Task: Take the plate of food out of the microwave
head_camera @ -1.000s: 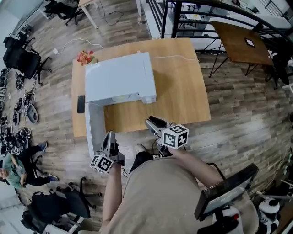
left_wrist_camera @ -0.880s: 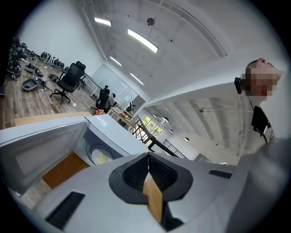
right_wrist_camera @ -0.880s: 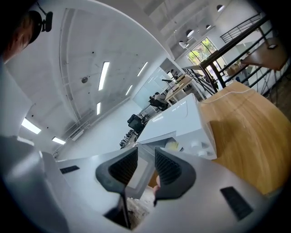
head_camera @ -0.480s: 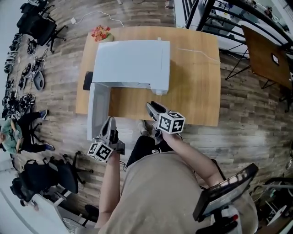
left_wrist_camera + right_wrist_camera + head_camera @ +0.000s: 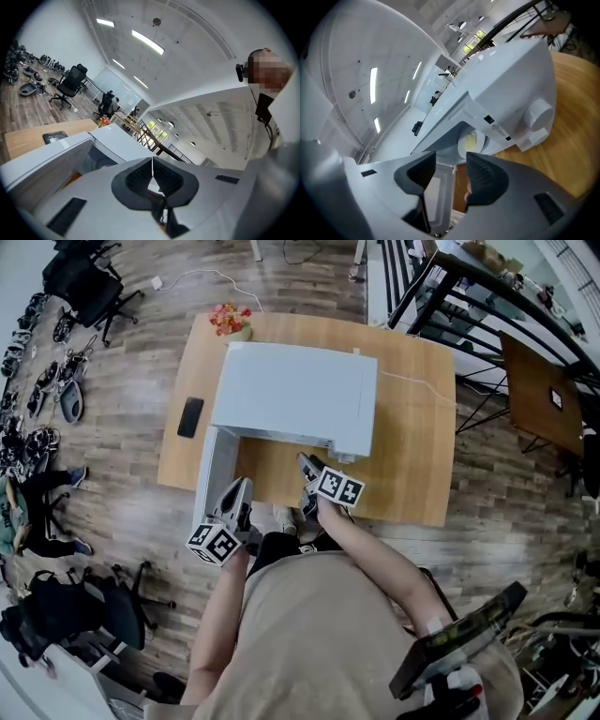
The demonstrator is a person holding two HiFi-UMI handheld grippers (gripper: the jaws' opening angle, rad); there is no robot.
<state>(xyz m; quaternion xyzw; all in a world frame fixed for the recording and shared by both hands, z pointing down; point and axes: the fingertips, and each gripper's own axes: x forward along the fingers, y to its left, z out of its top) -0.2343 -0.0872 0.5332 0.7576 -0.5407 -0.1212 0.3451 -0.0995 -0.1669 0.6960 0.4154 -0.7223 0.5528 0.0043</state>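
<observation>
Right gripper view: take stiff, probably fragile, slick plate [image 5: 469, 140], inside microwave [image 5: 506, 89] cavity, by near rim, level, using right gripper [image 5: 451, 172], empty, jaws just opening apart; left gripper [image 5: 152, 174] closed, empty.

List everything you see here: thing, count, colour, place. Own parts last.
table: one, light wood, centre.
microwave: one, white, on the table, its door swung open at the left.
plate of food: one, pale with yellowish food, inside the microwave.
phone: one, black, on the table left of the microwave.
flowers: one bunch, red, far left table corner.
office chairs: several, black, at left.
left gripper: one, grey, by the open door, jaws together.
right gripper: one, grey, before the microwave's opening, jaws apart, just been opening, nothing between them.
</observation>
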